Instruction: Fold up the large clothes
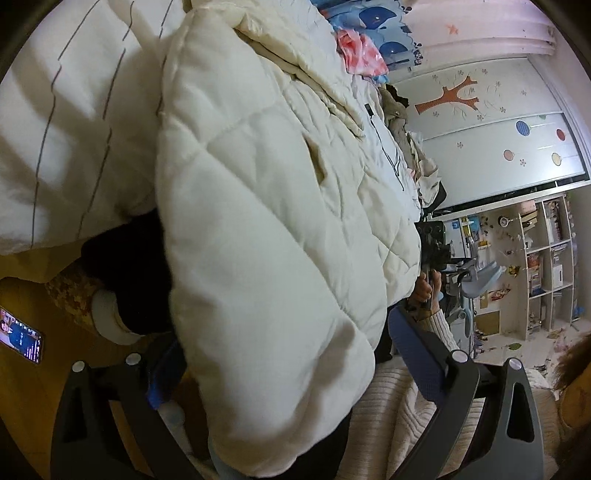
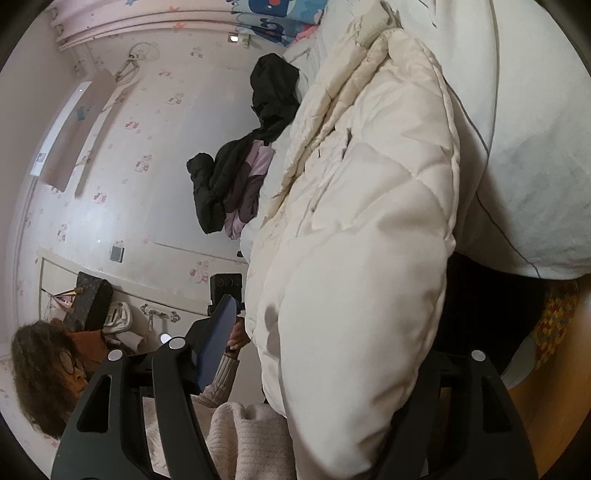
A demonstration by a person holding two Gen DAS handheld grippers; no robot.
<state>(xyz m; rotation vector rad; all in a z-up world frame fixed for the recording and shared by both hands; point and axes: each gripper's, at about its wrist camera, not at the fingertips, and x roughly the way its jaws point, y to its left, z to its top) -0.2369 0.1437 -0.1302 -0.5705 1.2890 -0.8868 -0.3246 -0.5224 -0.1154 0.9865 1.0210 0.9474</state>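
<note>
Two grippers, one big cream quilted puffer jacket point(image 1: 258, 206) between them, lying on a bed with a white striped duvet point(image 1: 55, 129). No brand tag or readable writing anywhere on the jacket; the only text-ish thing is a lit phone point(image 1: 22, 339) on the wooden surface at the left of the left wrist view, and its screen is too small to read.

Containers: a white cubby bookshelf point(image 1: 546, 266) by the far wall is stuffed with books and small clutter, can't make out titles.

The jacket's long axis runs away from both cameras, from its puffy near edge toward the far end of the bed, where a blue whale-print fabric point(image 1: 380, 22) sits. A slit pocket shows on its top side. A dark garment lies under it at the near edge.

Left gripper point(image 1: 280, 373) has its jaws spread wide, the jacket's near edge bulging between the fingers, and the pads aren't pressing on it. Right gripper point(image 2: 347, 365) is also apart, with the jacket's rolled edge filling the gap; no pinch visible there either.

A black jacket point(image 2: 236, 162) with something lilac is heaped on the bed's far side in the right wrist view.
</note>
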